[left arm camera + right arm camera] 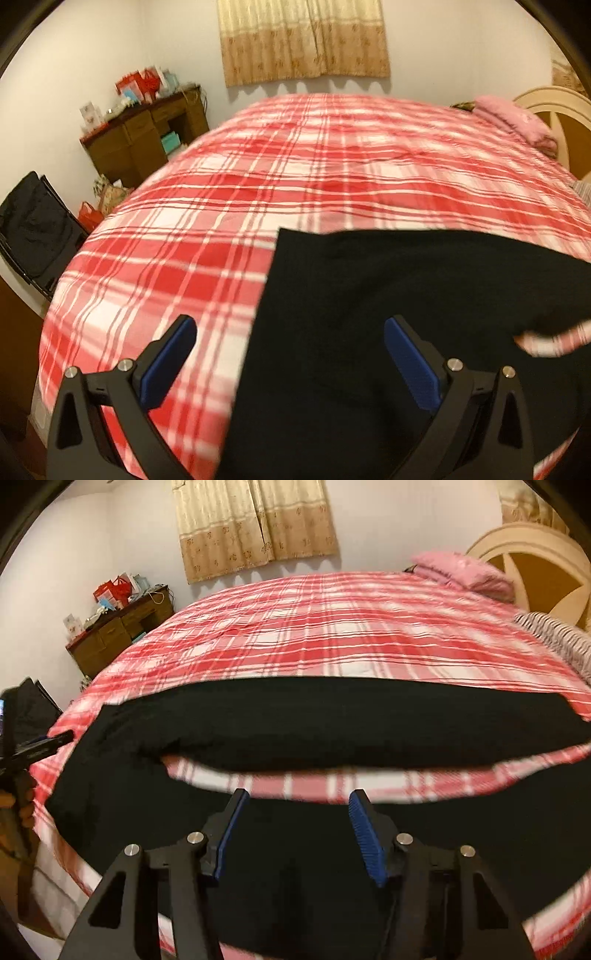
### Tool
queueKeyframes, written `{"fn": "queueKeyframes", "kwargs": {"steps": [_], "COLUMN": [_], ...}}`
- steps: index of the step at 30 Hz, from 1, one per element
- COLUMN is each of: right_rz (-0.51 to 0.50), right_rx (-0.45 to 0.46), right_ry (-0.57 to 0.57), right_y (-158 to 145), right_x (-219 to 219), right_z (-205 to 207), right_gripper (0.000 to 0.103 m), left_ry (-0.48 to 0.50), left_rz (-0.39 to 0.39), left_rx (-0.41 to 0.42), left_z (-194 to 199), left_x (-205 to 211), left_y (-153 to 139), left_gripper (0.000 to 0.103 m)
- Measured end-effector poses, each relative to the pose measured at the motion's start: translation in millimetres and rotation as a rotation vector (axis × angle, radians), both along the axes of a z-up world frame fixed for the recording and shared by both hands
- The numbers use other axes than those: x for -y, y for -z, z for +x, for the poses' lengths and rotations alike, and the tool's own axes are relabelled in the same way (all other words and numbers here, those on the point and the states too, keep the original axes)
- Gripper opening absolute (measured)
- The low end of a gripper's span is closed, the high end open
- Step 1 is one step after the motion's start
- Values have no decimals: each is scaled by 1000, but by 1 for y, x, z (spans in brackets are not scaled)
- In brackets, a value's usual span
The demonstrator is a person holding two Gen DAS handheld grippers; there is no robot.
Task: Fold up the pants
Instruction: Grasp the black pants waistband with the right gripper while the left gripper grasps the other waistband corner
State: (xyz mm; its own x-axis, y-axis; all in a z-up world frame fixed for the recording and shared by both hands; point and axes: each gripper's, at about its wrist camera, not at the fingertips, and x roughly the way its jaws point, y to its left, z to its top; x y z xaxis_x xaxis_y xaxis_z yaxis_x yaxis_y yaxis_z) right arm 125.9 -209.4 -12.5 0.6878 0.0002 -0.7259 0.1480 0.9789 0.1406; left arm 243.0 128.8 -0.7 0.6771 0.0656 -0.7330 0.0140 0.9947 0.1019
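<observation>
The pants are plain black on a bed covered in red, pink and white plaid. Both tongs, left and right, are black with blue pads. The curtain is beige with a small flower pattern, the pillow pink, the dresser brown.

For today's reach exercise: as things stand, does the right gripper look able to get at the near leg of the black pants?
Probably yes. The right gripper is open over the black pants on the plaid bed, and nothing lies between them.
</observation>
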Motion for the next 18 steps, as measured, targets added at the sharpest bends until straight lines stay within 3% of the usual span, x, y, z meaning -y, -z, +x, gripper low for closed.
{"fn": "queueKeyframes", "kwargs": {"steps": [10,11,12,13,16,18], "right_rz": [-22,-10,1,7,-35,-56], "right_rx": [-49,-59,-72,-81,-105,-119], "right_ry": [-146,-175,-200,-210,-235,-269], "right_y": [2,2,4,4,8,13], "right_x": [-24,-24,-23,-22,-18,-15], "right_z": [81,88,97,103,139,164], "right_gripper": [58,58,58,58,58,58], "left_ry": [-3,-3,0,2,26,56], "left_rz": [-63,-65,-65,-64,-70,-87], "left_rx": [-167,-175,-190,-204,-177,-183], "left_z": [93,95,98,100,99,102], "left_x": [-10,-10,-9,-9,-6,-5], "left_y": [36,39,44,48,48,45], "left_gripper": [103,99,87,82,76,65]}}
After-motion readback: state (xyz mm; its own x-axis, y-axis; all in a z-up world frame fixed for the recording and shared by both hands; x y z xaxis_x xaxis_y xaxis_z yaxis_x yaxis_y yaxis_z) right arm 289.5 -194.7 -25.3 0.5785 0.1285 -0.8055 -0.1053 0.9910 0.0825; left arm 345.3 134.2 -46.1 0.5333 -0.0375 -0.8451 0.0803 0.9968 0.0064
